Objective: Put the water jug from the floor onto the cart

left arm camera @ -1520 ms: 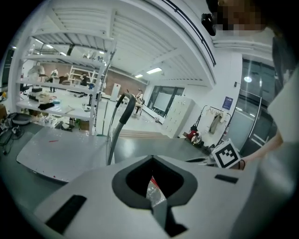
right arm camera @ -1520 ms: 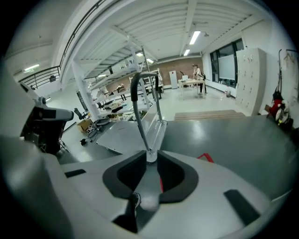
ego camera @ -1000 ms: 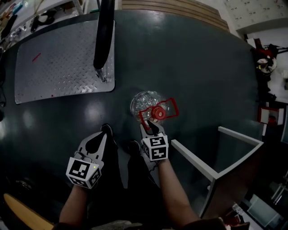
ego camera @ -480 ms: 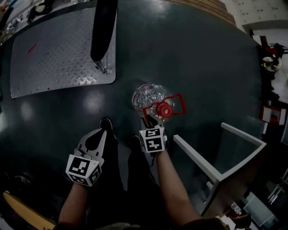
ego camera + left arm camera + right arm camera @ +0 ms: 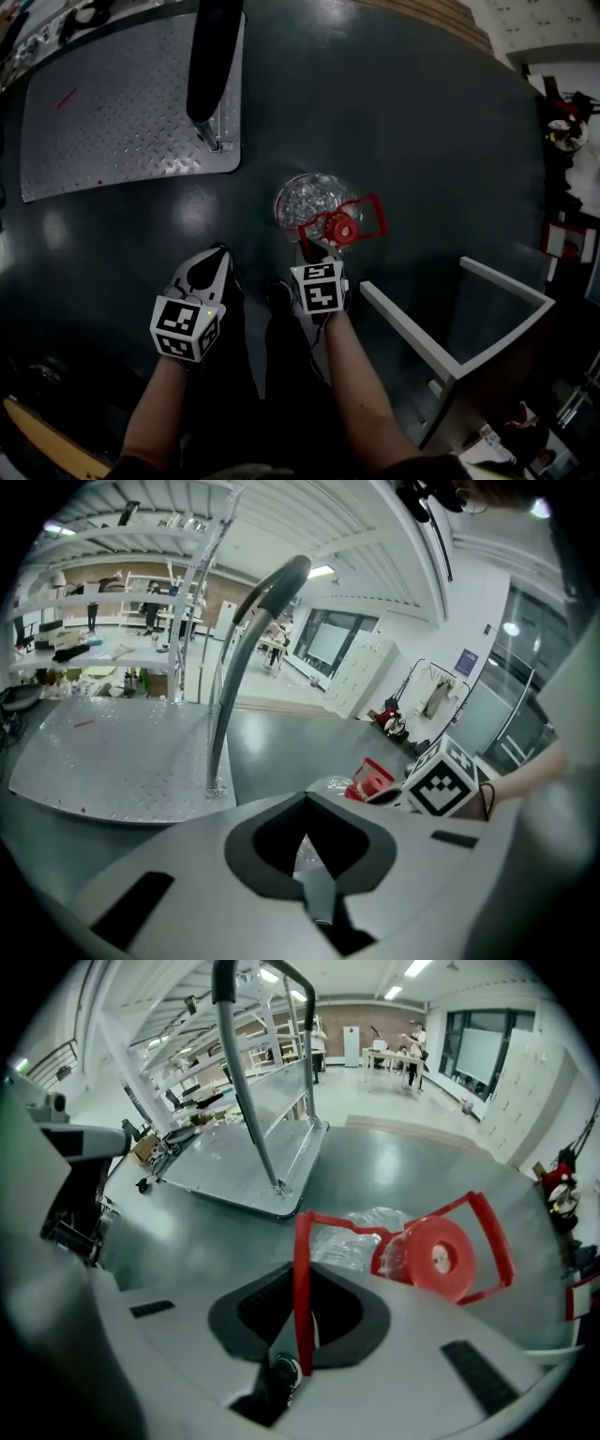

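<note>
The clear water jug [image 5: 307,199] stands on the dark floor, its red cap [image 5: 339,228] and red carry handle [image 5: 373,217] on top. My right gripper [image 5: 315,249] points steeply down at it; its jaws have just been closing and now pinch the near bar of the red handle [image 5: 302,1279]. The jug's body [image 5: 361,1234] shows just past that bar. My left gripper [image 5: 214,259] hangs left of the jug, apart from it, jaws together with nothing in them. The cart's steel deck [image 5: 112,103] lies at the far left with its dark push handle [image 5: 211,56] rising.
A white metal frame [image 5: 450,349] stands on the floor close to my right arm. My shoes [image 5: 277,298] are just behind the grippers. Shelving and red gear [image 5: 562,239] line the right edge. Bare dark floor [image 5: 253,178] lies between the jug and the cart.
The right gripper dropped onto the jug's red handle and its jaws closed on the bar. The left gripper lowered and shifted a little toward the jug.
</note>
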A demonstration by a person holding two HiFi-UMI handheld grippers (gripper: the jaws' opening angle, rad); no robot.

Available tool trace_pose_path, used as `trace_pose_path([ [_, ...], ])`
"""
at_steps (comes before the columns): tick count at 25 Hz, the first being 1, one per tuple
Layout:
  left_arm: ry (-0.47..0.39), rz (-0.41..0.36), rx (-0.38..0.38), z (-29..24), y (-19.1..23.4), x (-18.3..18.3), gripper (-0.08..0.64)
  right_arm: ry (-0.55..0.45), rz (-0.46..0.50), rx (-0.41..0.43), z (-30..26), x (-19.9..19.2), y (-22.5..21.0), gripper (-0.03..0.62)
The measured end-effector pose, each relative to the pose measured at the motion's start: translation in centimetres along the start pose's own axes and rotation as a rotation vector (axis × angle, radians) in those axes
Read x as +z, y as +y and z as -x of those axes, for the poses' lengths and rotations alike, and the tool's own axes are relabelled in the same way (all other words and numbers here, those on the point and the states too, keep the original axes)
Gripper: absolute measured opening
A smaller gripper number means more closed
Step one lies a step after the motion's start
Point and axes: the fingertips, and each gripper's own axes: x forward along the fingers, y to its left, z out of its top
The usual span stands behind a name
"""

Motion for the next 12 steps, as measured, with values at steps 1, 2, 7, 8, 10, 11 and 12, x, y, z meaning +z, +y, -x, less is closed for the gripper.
trace_pose_path([
  [1,0.003,-0.001,0.0,0.0,-0.2,-0.1,0.007,-0.003,0.004,0.006,0.4,0.1,-0.1,0.026],
  [2,0.002,0.001,-0.001,0.0,-0.4,-0.1,0.006,-0.006,0.005,0.015,0.7,0.1,-0.2,0.026],
  [7,-0.042,0.001,0.004,0.9,-1.9,0.5,0.006,-0.039,-0.053,0.08,2.6,0.2,-0.3,0.028],
  [8,-0.053,0.0,0.008,1.4,-2.2,0.7,0.006,-0.053,-0.076,0.094,3.2,0.3,-0.2,0.029],
  [10,-0.078,0.008,0.02,2.5,-2.9,1.0,0.006,-0.083,-0.115,0.133,4.8,0.3,0.3,0.029],
  [11,-0.09,0.015,0.027,3.2,-3.3,1.0,0.006,-0.098,-0.126,0.157,5.8,0.3,0.9,0.029],
  [12,-0.1,0.022,0.036,4.0,-3.7,0.9,0.007,-0.11,-0.128,0.181,6.8,0.1,1.6,0.029],
])
